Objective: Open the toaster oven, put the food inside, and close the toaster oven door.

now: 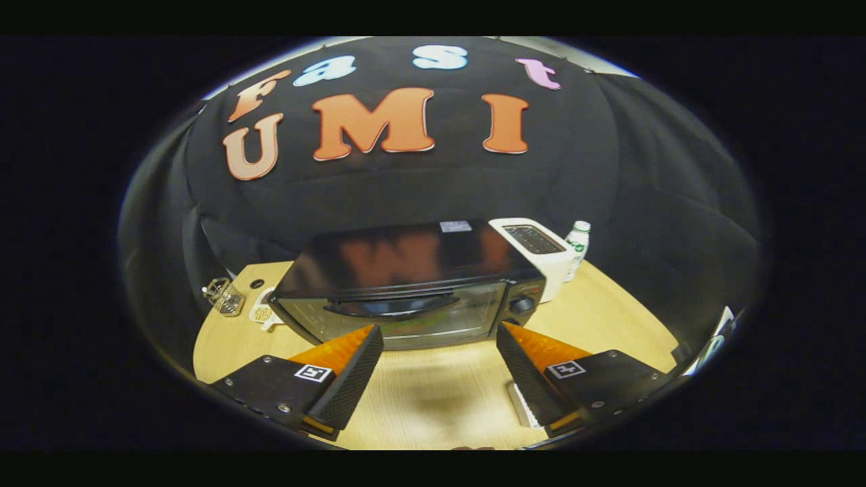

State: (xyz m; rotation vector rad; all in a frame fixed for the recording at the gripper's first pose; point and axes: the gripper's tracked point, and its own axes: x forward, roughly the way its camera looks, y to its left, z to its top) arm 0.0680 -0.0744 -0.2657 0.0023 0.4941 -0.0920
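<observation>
The toaster oven (pixel 413 287) sits square on the wooden table (pixel 609 304), straight ahead at twelve o'clock of the gripper (pixel 440 345), its glass door (pixel 399 318) facing the fingers and standing up shut, the curved handle (pixel 392 308) running across the door's top edge. That facing makes sense: a drop-down door wants a pull from the front, and the handle is the nearest part to reach.

The jaws stand wide, nothing between them — the two fingers frame the lower part of the door from either side, tips just short of it, with bare table in the gap. Spread that far, they could take the handle from above or below.

The control knob (pixel 522 306) is at the oven's one o'clock corner, clear of the handle's span. Behind it, at about one o'clock, a white slot toaster (pixel 538 250) stands tight against the oven's side, and a small bottle (pixel 577 245) just past that. At ten o'clock of the fingers a small wire basket (pixel 225 296) and a pale patterned piece (pixel 265 313) lie by the oven's left corner (whether either is the food is too small to tell).

A shut door fits both an oven waiting to be loaded and one already loaded and closed; the glass is too dark and reflective to show what is inside.
</observation>
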